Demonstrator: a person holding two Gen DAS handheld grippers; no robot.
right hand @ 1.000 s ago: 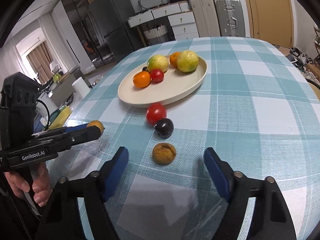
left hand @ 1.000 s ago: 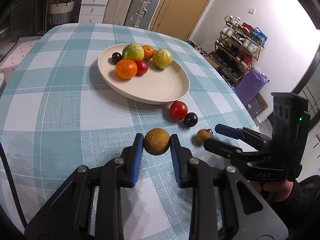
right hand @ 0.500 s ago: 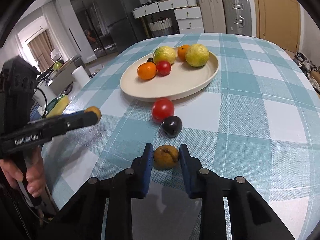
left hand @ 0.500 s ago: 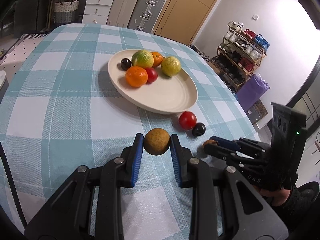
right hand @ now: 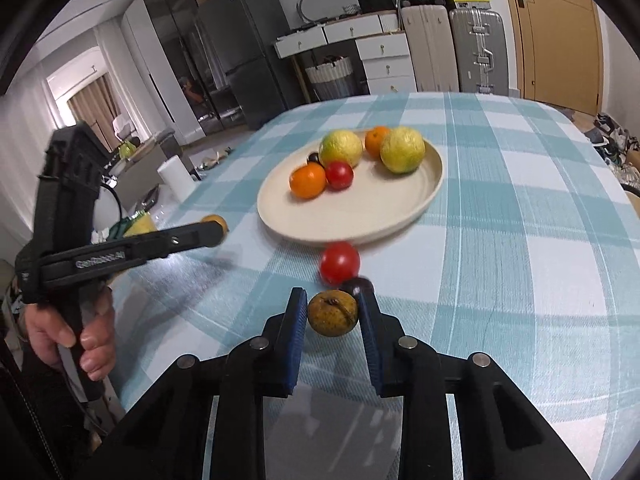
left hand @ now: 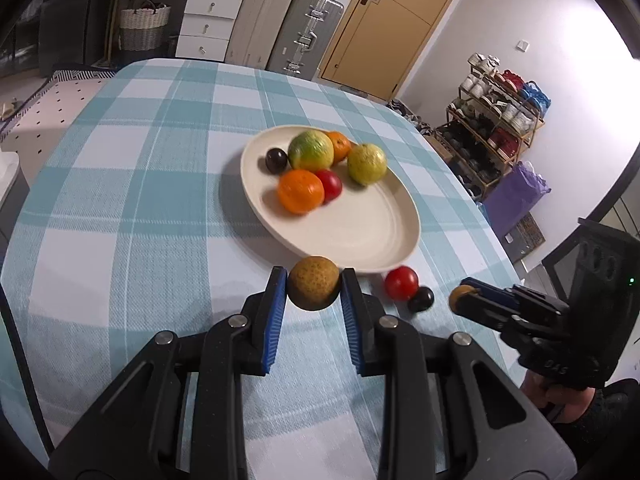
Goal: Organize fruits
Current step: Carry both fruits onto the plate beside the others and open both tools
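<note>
The left gripper [left hand: 314,296] pinches a brown speckled fruit [left hand: 314,289] between its blue pads, near the rim of the cream plate [left hand: 360,236]; the right gripper [right hand: 332,320] clamps a small yellow-brown fruit [right hand: 332,313]; its side shows letters, perhaps "DAS"; beyond, a red tomato [right hand: 339,263] and a dark plum [left hand: 421,299] lie on the checked tablecloth [right hand: 520,240]; the plate holds six fruits.
</note>
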